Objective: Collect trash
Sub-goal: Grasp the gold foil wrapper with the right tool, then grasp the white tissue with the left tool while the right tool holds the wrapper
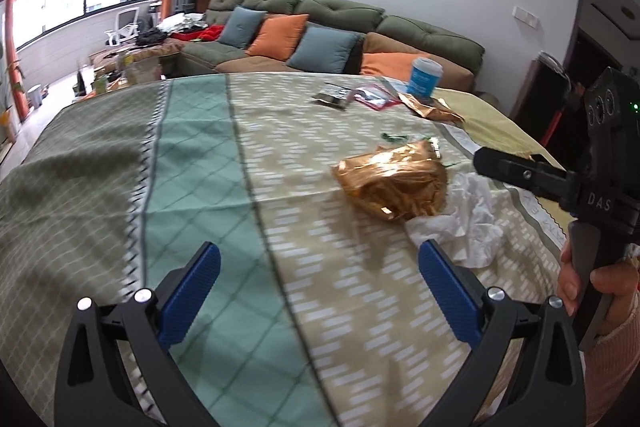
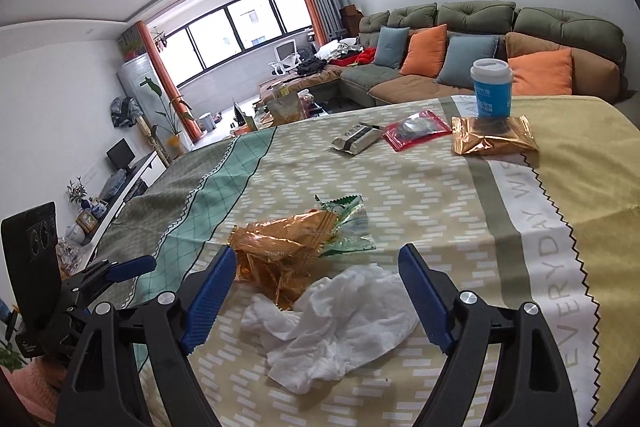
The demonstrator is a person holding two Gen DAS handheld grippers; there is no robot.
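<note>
The right tongs (image 2: 316, 291) hang spread wide over the bench, grasping nothing — the crumpled white tissue (image 2: 332, 323) lies on the patterned cloth (image 2: 400, 195) between their blue pads, untouched. Just beyond the tissue and touching it is a crinkled gold wrapper (image 2: 280, 247), with a green-and-clear wrapper (image 2: 348, 223) tucked against its far side. The left tongs (image 1: 318, 287) are also released, jaws wide apart above the teal band of the cloth, nothing between them; the gold wrapper sits off to their right. Farther across the bench lie a grey packet (image 2: 356, 139), a red packet (image 2: 418, 129) and a second gold wrapper (image 2: 494, 139), and on that one stands a blue-and-white cup (image 2: 491, 87), upright. A green sofa (image 2: 520, 23) with orange and blue cushions runs along the wall behind
</note>
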